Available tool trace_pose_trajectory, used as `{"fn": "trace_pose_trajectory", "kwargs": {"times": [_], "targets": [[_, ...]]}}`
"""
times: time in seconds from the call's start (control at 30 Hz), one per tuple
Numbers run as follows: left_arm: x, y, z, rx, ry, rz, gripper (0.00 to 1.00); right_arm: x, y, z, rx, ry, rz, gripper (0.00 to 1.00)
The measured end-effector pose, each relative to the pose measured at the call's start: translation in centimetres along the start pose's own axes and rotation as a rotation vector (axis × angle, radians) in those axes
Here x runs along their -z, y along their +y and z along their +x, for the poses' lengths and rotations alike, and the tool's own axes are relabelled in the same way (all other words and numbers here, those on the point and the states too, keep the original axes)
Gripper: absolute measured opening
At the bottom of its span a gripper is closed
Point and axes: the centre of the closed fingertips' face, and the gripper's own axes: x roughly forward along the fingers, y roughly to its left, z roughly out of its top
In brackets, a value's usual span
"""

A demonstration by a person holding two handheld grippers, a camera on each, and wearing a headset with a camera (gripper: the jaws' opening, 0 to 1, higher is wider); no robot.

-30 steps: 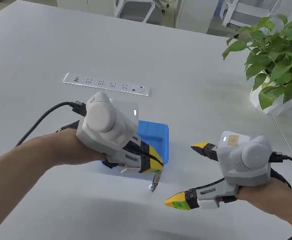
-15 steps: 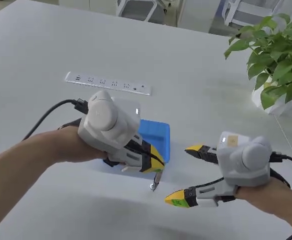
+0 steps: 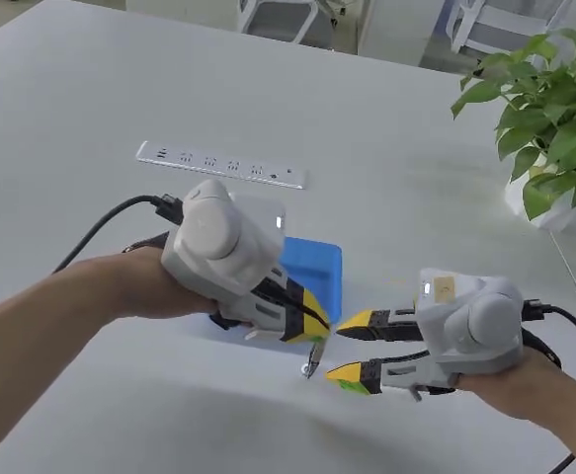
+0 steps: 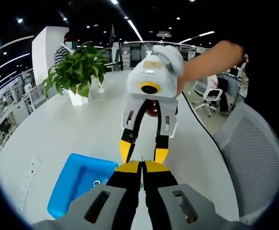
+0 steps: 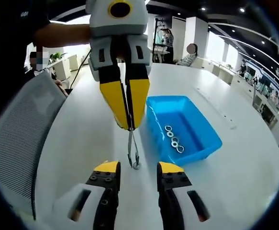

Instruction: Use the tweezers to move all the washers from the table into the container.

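white tabletop in an open office carries everything. left gripper [image 5: 128,120] has its two yellow-tipped jaws pressed together, clamped on one pair of tweezers [image 5: 132,146], which hang from the jaw tips down to the table. the tweezers' two points rest at one washer [image 5: 136,166] lying on the bare table. whether the points actually pinch it i cannot tell.

right gripper [image 5: 139,168] faces the left one with its two jaws parted and holding nothing. the lone washer and the tweezer points sit just ahead of the gap between its tips. in the head view the two grippers meet nose to nose near the front of the table, the right one's jaws on either side of the tweezers' lower end.

just beside the left gripper and near the lone washer sits one blue container [image 5: 189,120], a shallow rectangular tray. four washers [image 5: 174,142] lie inside it in a loose line along the floor, each close to the next.

farther back on the table lies one white power strip [image 3: 220,164], well apart from the container. one potted plant [image 3: 554,109] stands at the table's far right edge. one grey mesh chair [image 4: 254,153] stands beside the table.
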Motion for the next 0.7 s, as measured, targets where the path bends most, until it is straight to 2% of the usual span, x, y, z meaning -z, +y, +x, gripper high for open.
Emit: {"fn": "trace_pose_trajectory", "kwargs": {"times": [0.33,0.7], "targets": [[0.0,0.0,0.2,0.004,0.007,0.003,0.05,-0.1,0.5,1.6,-0.062,0.034,-0.069,0.21],[0.2,0.2,0.2,0.005,0.014,0.002,0.05,0.6,0.9,2.6,-0.099,0.095,-0.135,0.12]]}}
